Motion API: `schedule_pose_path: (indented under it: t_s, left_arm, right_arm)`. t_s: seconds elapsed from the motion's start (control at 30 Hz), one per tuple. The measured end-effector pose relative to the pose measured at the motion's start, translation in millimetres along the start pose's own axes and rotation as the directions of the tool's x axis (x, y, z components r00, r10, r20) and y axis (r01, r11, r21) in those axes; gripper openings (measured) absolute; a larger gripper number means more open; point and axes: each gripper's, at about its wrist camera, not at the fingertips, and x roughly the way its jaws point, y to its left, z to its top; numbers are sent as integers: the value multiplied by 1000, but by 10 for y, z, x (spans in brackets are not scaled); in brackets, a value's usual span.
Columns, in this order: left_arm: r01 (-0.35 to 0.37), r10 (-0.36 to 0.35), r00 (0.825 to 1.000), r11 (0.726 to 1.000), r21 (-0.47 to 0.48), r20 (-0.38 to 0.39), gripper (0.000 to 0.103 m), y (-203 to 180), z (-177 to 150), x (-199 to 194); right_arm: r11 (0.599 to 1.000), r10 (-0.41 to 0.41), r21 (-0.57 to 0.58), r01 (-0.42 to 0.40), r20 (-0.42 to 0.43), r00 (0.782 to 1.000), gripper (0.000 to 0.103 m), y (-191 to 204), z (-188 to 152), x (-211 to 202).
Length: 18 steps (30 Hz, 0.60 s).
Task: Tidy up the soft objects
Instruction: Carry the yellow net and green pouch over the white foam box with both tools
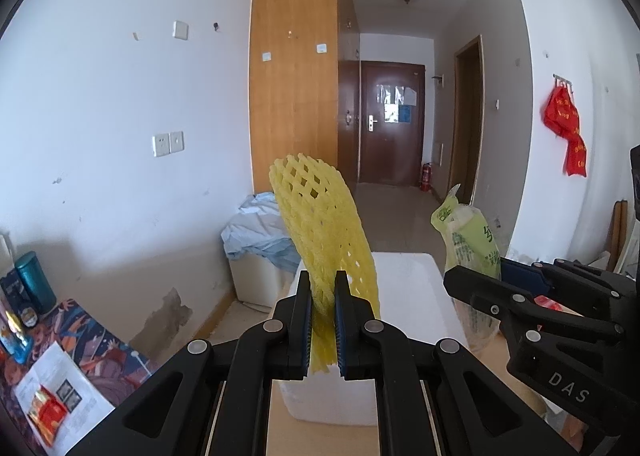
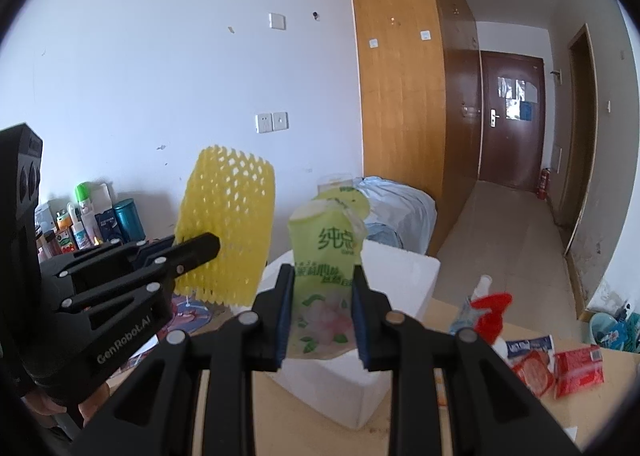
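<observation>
Closest to my left camera, the left gripper (image 1: 323, 320) is pinching a yellow foam net (image 1: 324, 232) between its blue-padded fingers (image 1: 305, 312), the jaws drawn in tight on its lower end while the rest of the mesh is standing upright and curling above them. On my right camera, the right gripper (image 2: 322, 316) is clamping a green soft pouch (image 2: 326, 288) across its lower half, the pouch rising upright between the pads with its torn top flopping over. From that same camera I am seeing the left gripper (image 2: 192, 252) off to the left, holding the net (image 2: 226, 228) up just beside the pouch, the two apart. Both soft things are hanging in the air above a white foam box (image 1: 404, 288), which is sitting on a tan wooden table (image 2: 320, 420). Further right on that table, a red-headed spray bottle (image 2: 490, 316) and red snack packets (image 2: 576, 370) are lying near each other. Left of the table, bottles and a teal canister (image 2: 129, 218) are crowding against the white wall. Behind the box, a pale blue crumpled cloth (image 1: 256, 232) is draping over a low white unit. Beyond that, a tall wooden wardrobe (image 1: 292, 64) is standing, and the dark brown door (image 1: 390, 128) is closing off the far end of the hallway.
</observation>
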Motion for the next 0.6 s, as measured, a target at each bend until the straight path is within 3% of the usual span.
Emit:
schedule_pose_path:
  t_s: [0.33,0.6]
  left_arm:
    - [49,-49,998,998,25,-33,10,-34,39,376]
    - [79,-77,992,997,21,-102,10,-13,46,698]
  right_arm:
    - [999,28,37,-27,-28,999,31,-181,46,350]
    - [998,23,53,-20,-60,998,31,-221,29,446]
